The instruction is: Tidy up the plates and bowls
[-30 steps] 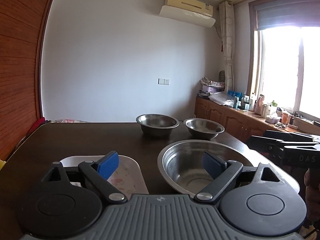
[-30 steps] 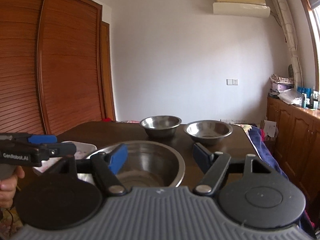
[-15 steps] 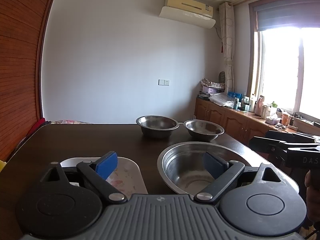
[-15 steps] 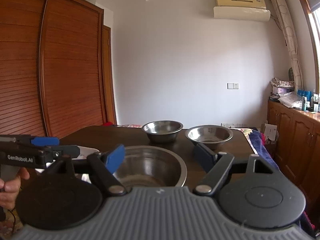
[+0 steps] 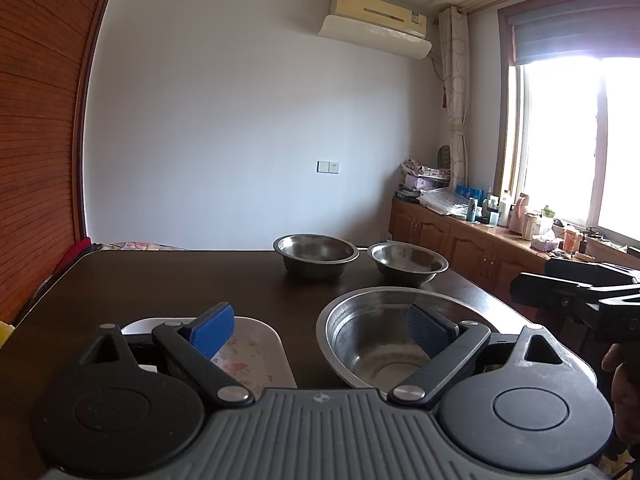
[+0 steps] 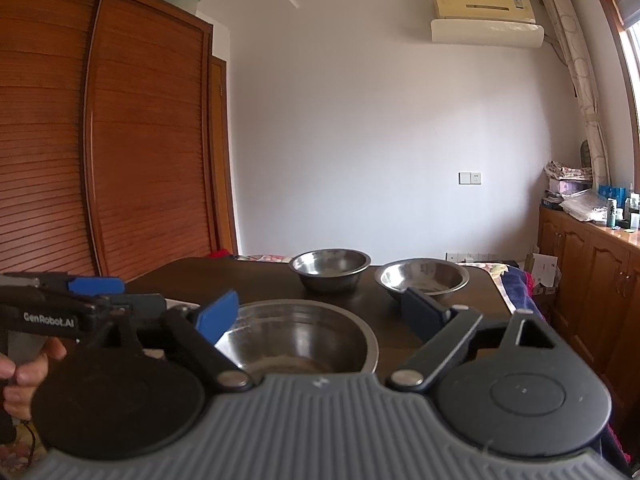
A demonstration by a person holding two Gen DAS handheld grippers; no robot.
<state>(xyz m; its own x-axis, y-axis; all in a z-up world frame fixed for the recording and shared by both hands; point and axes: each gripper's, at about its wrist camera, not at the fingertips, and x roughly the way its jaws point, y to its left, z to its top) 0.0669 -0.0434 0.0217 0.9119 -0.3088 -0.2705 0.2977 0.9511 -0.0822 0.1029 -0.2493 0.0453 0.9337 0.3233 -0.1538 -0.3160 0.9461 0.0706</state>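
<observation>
A large steel bowl (image 5: pixel 360 332) sits on the dark table near the front; it also shows in the right wrist view (image 6: pixel 296 332). Two smaller steel bowls stand at the far side: a deep one (image 5: pixel 316 254) (image 6: pixel 330 268) and a shallower one (image 5: pixel 408 266) (image 6: pixel 424 278) to its right. A white rectangular floral plate (image 5: pixel 256 354) lies left of the large bowl. My left gripper (image 5: pixel 318 330) is open and empty above the front of the table. My right gripper (image 6: pixel 320 312) is open and empty, above the large bowl's right side.
The dark wooden table (image 5: pixel 180 280) ends at a far edge near the white wall. A wooden wardrobe (image 6: pixel 100 160) stands on the left. A cluttered low cabinet (image 5: pixel 460 232) runs under the window on the right.
Both grippers have tilted up and risen slightly, so the bowls and plate sit lower in the views. Nothing on the table has moved.
</observation>
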